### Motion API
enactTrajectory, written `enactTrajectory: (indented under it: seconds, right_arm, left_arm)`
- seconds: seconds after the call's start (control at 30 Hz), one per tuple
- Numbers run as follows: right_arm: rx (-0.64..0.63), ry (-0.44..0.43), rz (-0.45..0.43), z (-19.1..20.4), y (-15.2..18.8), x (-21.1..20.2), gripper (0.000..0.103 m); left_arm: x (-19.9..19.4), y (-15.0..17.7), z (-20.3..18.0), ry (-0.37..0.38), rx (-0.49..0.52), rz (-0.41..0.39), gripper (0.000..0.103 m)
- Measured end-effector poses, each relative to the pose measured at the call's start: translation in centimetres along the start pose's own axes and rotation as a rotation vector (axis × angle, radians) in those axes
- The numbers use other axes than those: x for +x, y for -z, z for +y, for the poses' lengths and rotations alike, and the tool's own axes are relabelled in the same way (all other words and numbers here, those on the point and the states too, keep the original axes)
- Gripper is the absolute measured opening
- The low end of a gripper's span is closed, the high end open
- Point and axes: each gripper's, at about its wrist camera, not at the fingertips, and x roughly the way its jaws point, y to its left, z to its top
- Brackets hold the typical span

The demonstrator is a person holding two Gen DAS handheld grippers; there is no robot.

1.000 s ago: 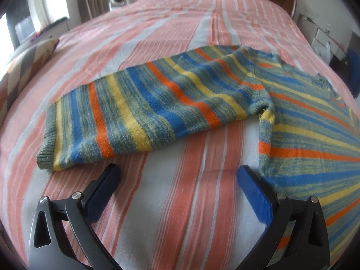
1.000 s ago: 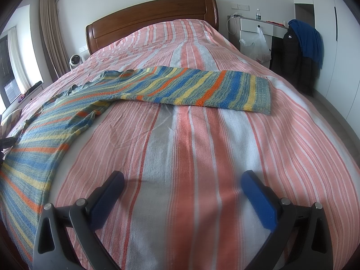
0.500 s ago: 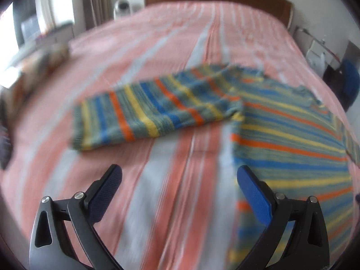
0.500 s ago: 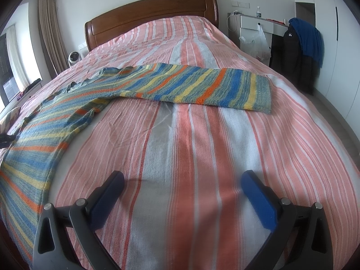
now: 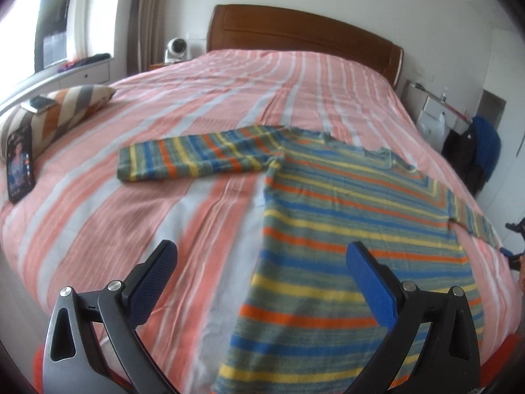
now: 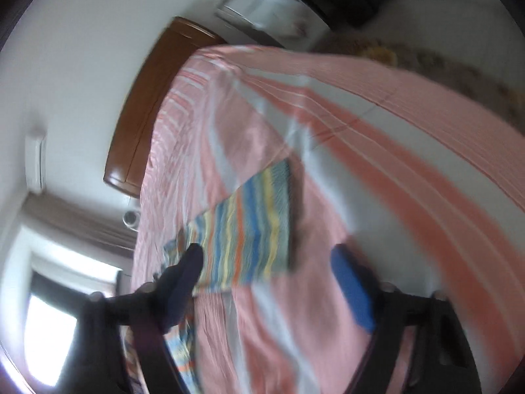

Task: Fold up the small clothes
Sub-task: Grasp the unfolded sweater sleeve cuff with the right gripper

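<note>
A small striped knit sweater (image 5: 344, 216) in blue, yellow, orange and grey-green lies flat on the bed, its left sleeve (image 5: 197, 161) spread out to the left. My left gripper (image 5: 262, 282) is open and empty above the sweater's lower left hem. In the blurred, rolled right wrist view, the sweater's right sleeve (image 6: 249, 229) lies on the bed just beyond my right gripper (image 6: 269, 275), which is open and empty. The right gripper also shows in the left wrist view (image 5: 515, 252) at the far right edge.
The bed has a pink and white striped cover (image 5: 197, 216) and a wooden headboard (image 5: 295, 29). A striped pillow (image 5: 62, 108), a phone (image 5: 39, 103) and a dark book (image 5: 19, 161) lie at the left. A dark jacket (image 5: 472, 154) hangs at the right.
My left gripper has pulled back and risen, so the whole sweater shows now. My right gripper has rolled sharply and swung toward the right sleeve; its view is blurred.
</note>
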Motion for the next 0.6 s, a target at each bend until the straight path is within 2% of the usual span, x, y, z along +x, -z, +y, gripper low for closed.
enactTrajectory:
  seconds: [0.17,0.2,0.27,0.3,0.37,0.4,0.5,0.6]
  right_arm:
    - [-0.060,0.059,0.068,2.1,-1.6,4.8,0.068]
    - [-0.066,0.064,0.078,2.1,-1.7,5.0,0.064]
    - [-0.071,0.115,0.109,2.6,-1.6,6.9,0.052]
    - [-0.073,0.136,0.120,2.6,-1.7,7.4,0.043]
    - [-0.095,0.168,0.144,3.3,-1.8,8.3,0.020]
    - [-0.108,0.185,0.154,3.8,-2.0,8.6,0.003]
    - [-0.250,0.252,0.094,8.2,-1.6,8.1,0.003]
    - [-0.436,0.173,0.081,17.4,1.4,7.9,0.003]
  left_arm:
    - [0.3,0.4,1.3,-0.037,-0.029,0.003,0.103]
    - [0.5,0.5,1.4,-0.040,-0.037,0.008,0.103]
    - [1.1,0.7,2.0,-0.046,-0.060,0.024,0.103]
    - [1.4,0.9,2.1,-0.049,-0.064,0.027,0.103]
    - [1.9,1.2,2.3,-0.059,-0.060,0.029,0.103]
    - [2.1,1.3,2.5,-0.066,-0.056,0.030,0.103]
    - [2.7,1.5,3.3,-0.074,-0.076,0.041,0.103]
    - [2.9,1.3,4.3,-0.063,-0.121,0.035,0.103]
